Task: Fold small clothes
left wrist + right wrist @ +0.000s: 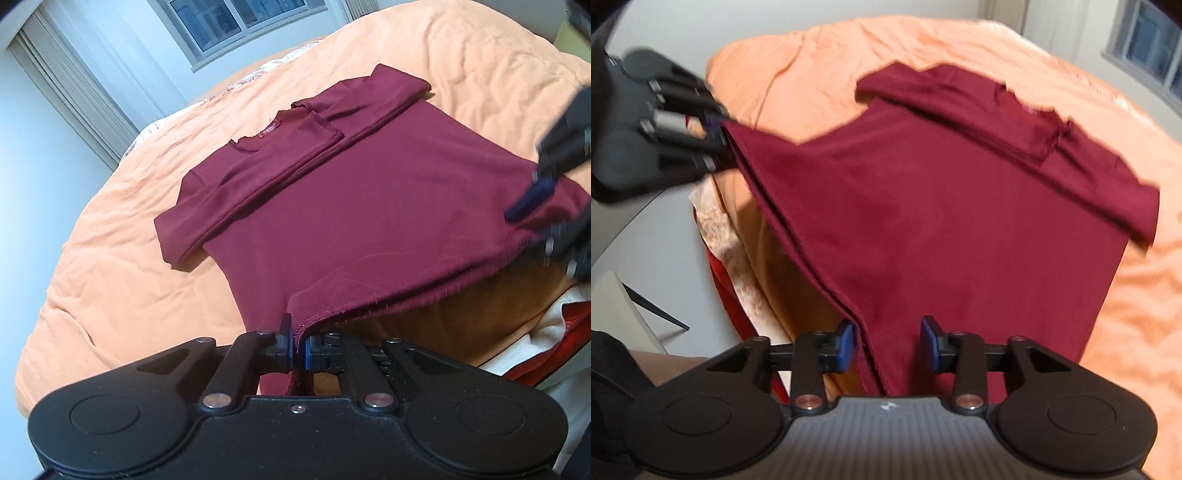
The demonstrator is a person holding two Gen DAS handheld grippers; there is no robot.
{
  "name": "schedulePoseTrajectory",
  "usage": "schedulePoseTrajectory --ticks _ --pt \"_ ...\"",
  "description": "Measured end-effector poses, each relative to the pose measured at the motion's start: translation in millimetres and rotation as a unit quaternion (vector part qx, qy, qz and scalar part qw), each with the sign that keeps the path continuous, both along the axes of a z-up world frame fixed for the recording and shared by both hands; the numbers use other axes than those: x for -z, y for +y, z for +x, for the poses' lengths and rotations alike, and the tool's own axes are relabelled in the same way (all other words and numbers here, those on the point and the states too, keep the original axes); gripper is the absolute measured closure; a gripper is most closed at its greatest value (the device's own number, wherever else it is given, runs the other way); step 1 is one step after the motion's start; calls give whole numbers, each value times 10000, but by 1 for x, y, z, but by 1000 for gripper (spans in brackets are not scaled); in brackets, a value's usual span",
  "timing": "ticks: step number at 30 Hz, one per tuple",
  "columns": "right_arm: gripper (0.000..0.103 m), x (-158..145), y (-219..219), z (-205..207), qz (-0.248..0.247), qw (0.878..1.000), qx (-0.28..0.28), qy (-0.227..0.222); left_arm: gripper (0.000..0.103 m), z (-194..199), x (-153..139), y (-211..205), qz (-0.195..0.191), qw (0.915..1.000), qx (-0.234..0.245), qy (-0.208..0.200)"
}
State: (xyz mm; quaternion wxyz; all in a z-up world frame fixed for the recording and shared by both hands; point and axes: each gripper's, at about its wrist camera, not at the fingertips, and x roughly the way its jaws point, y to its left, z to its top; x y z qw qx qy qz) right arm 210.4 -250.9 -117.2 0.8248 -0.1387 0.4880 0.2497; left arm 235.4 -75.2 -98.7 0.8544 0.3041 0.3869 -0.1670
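Note:
A maroon long-sleeved shirt (332,206) lies front up on the orange bed cover (110,277), its sleeves folded across the chest. My left gripper (298,349) is shut on one bottom hem corner and holds it lifted off the bed. In the right wrist view the same gripper (718,134) shows at the upper left, pinching the shirt (942,221). My right gripper (888,343) is open, its blue pads on either side of the other hem corner, which hangs between them. It appears blurred at the right edge of the left wrist view (528,199).
The bed cover (1126,332) spreads wide around the shirt. Red and white cloth (554,332) hangs at the bed's near edge, also seen as a red strip (720,277). A window (221,22) and slatted blinds (66,85) stand beyond the bed.

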Motion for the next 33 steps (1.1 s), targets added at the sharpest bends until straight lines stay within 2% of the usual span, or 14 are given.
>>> schedulePoseTrajectory --ticks 7,11,13,15,17,20,23,26,33 --pt "41 30 3 -31 -751 9956 -261 -496 98 1 -16 -8 79 9999 72 11" --pt "40 43 4 -52 -1501 9831 -422 -955 98 -1 -19 -9 128 9997 185 -35" --pt "48 45 -1 -59 -1617 9804 -328 -1080 98 -1 -19 -8 132 9996 244 -48" --pt "83 42 -8 -65 -1646 9790 -99 -1198 98 -5 -18 -6 151 9993 339 -62" --pt "98 36 -14 -69 -1681 9776 118 -1263 98 -11 -14 -4 184 9987 478 -6" --pt "98 25 -21 -68 -1671 9774 432 -1222 99 -27 -6 2 237 9969 749 92" --pt "99 16 -21 -76 -1789 9743 459 -1289 99 -48 0 7 323 9943 1014 -22" --pt "99 8 -19 -92 -1914 9720 449 -1286 99 -65 3 12 263 9926 1183 35" --pt "98 -11 -12 -141 -1888 9774 386 -864 99 -110 2 33 -31 9894 1363 501"
